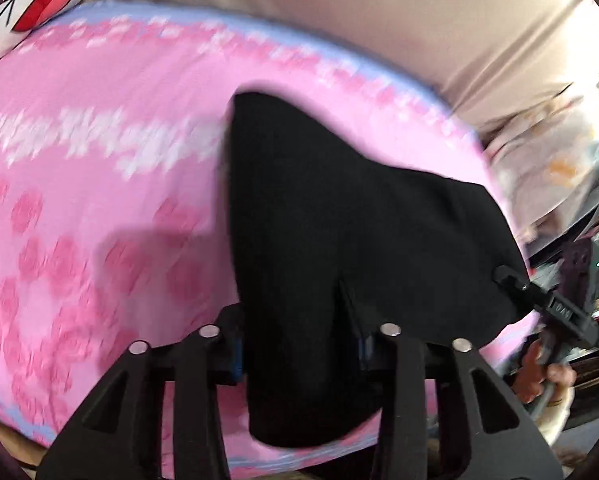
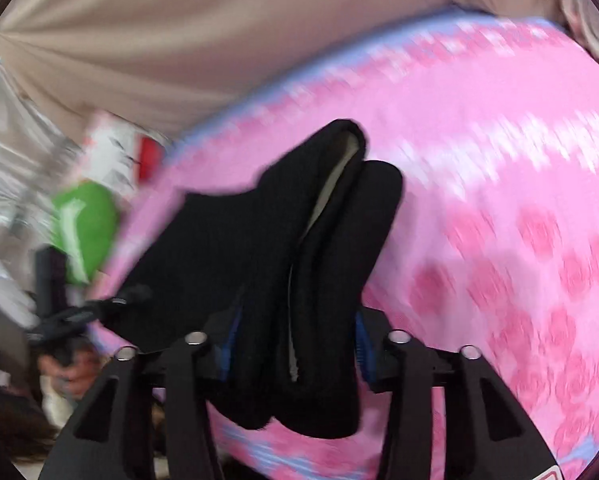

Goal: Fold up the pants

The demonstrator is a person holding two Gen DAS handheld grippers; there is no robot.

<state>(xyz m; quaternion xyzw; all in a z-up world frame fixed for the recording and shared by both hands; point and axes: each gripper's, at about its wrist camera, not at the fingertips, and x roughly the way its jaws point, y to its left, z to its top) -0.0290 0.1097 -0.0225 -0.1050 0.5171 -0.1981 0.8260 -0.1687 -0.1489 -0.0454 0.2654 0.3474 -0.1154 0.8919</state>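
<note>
Both grippers, left [image 1: 299, 344] and right [image 2: 295, 344], are clamping fingers on the black pants [image 1: 339, 220] over the pink bed cover [image 1: 99, 160], mid-fold; next, lay the fold flat

- Home bedroom.
- Bed with pink patterned blanket [image 1: 99, 184].
- Cartoon-face pillow [image 1: 31, 8] at its corner.
- Beige fabric [image 2: 179, 40] behind; household clutter beside.
</note>
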